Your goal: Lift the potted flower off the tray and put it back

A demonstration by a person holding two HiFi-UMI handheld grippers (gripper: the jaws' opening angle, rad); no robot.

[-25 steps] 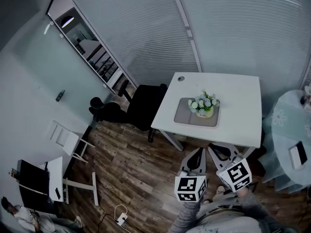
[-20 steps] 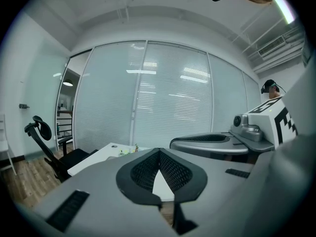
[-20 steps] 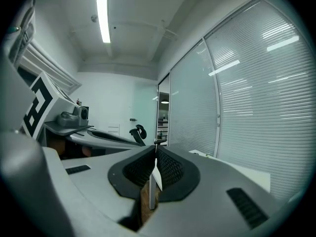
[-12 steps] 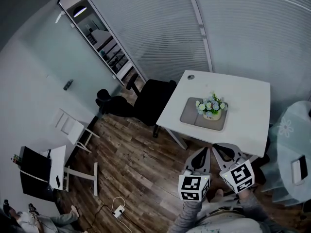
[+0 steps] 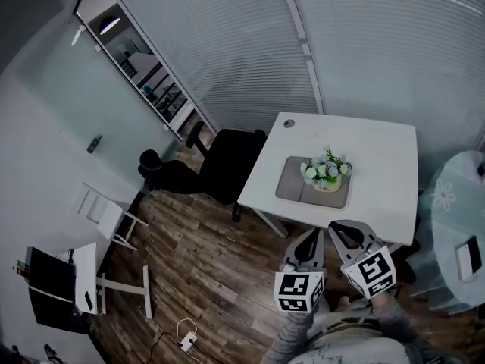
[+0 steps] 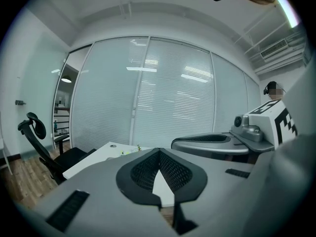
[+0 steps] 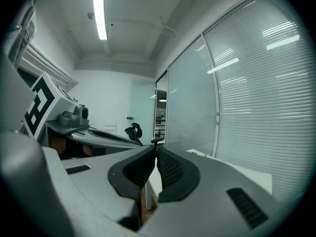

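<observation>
White rectangular counter (image 5: 379,146), head view: it carries a flat grey tray (image 5: 292,189), and the small cream pot of pale flowers (image 5: 326,171) stands on the tray's right side. The left gripper (image 5: 311,236) and right gripper (image 5: 338,229) sit side by side, tips just short of the counter's near edge and well apart from the pot. Against a second ago the framing has swung and the near edge looks slightly closer to the tips. Pot and tray haven't shifted. I read this as approach, with the lift not started. The black office chair (image 5: 223,164) is off to the left, clear of the path.

Left gripper view: jaws closed, pads meeting at the tip, nothing between them. The counter shows beyond. Only a few green specks of the flowers peek over the jaw housing, and pot and tray are hidden behind it.

Right gripper view: jaws closed, empty. The counter corner shows at right, but no pot or tray. Both jaws need to open before any grasp.
</observation>
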